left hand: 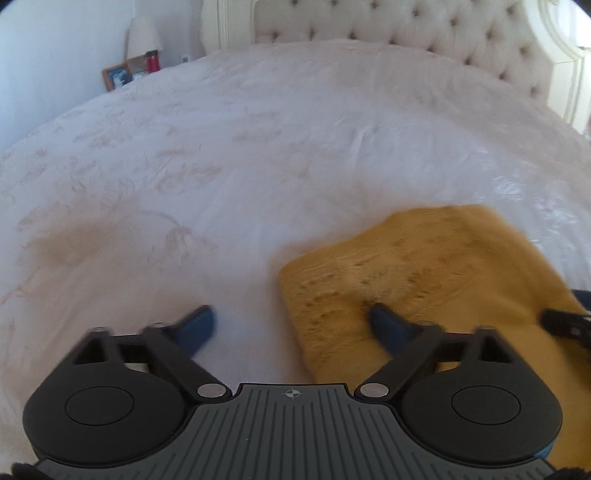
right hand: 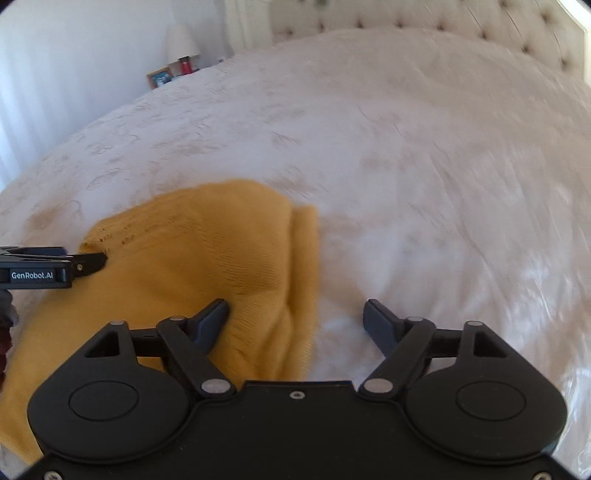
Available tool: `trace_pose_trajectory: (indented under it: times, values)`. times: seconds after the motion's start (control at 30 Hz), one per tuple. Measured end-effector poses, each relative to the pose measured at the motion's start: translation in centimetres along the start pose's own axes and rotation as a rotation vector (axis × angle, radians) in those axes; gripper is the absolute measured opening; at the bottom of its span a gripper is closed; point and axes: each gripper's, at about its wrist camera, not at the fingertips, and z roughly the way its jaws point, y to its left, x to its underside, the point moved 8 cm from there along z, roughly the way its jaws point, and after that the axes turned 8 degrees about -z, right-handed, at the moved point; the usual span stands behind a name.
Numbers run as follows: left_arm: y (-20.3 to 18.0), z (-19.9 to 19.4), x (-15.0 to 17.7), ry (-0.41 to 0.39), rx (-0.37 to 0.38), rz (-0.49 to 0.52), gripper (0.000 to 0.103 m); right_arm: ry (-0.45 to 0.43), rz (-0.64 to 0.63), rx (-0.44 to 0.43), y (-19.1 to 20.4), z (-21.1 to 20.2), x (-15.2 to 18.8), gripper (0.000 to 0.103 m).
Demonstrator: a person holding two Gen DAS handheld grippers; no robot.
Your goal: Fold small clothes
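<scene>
Left tool (left hand: 291,325) open, astride yellow knit's (left hand: 424,273) edge, on bedspread (left hand: 258,147)

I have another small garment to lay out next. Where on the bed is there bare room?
Free: the white bedspread between the yellow knit garment and the tufted headboard, and left of the garment. Crowded: the near edge, where both open grippers, left and right, straddle its edges.

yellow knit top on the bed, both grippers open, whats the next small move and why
Probably close the right gripper on the yellow knit top's right edge to fold it over. Both the right gripper and the left gripper stand open and hold nothing, each straddling a side edge of the top on the bedspread.
</scene>
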Motion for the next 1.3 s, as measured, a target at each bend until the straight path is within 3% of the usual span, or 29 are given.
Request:
trace_pose_trajectory:
  times: [0.13, 0.27, 0.43, 0.6, 0.7, 0.8, 0.93, 1.03, 1.3]
  values:
    - [1.0, -0.9, -0.2, 0.036, 0.032, -0.048, 0.103, -0.010, 0.006, -0.007, -0.3, -1.5, 0.1, 0.081]
    - [0.3, -6.0, 0.4, -0.047, 0.071, -0.009, 0.101, -0.082, -0.018, -0.049, 1.1, -5.1, 0.1, 0.081]
    - [-2.6, -11.4, 5.1, -0.089, 0.148, 0.128, 0.101, -0.089, -0.069, -0.110, 4.2, -8.2, 2.7, 0.082]
    - [-3.7, -11.2, 11.0, 0.024, 0.141, 0.260, 0.102, 0.015, -0.144, -0.063, 4.8, -8.2, 7.2, 0.082]
    - [-2.1, -11.6, 12.2, 0.059, 0.159, 0.170, 0.102, 0.030, -0.152, -0.069, 4.2, -9.0, 8.1, 0.082]
    - [-0.9, -12.1, 11.4, 0.074, 0.183, 0.098, 0.102, 0.005, -0.165, -0.090, 3.8, -9.9, 7.0, 0.082]
    - [-0.4, -12.9, 9.4, 0.041, 0.268, -0.045, 0.102, -0.088, -0.019, -0.156, 1.8, -10.2, 3.6, 0.083]
    - [-0.5, -11.7, 8.6, 0.070, 0.313, -0.161, 0.102, -0.108, 0.074, -0.206, 0.5, -8.4, 1.1, 0.090]
    - [-1.6, -8.8, 9.2, 0.100, 0.320, -0.183, 0.102, -0.005, 0.227, -0.326, -0.7, -1.3, -0.2, 0.092]
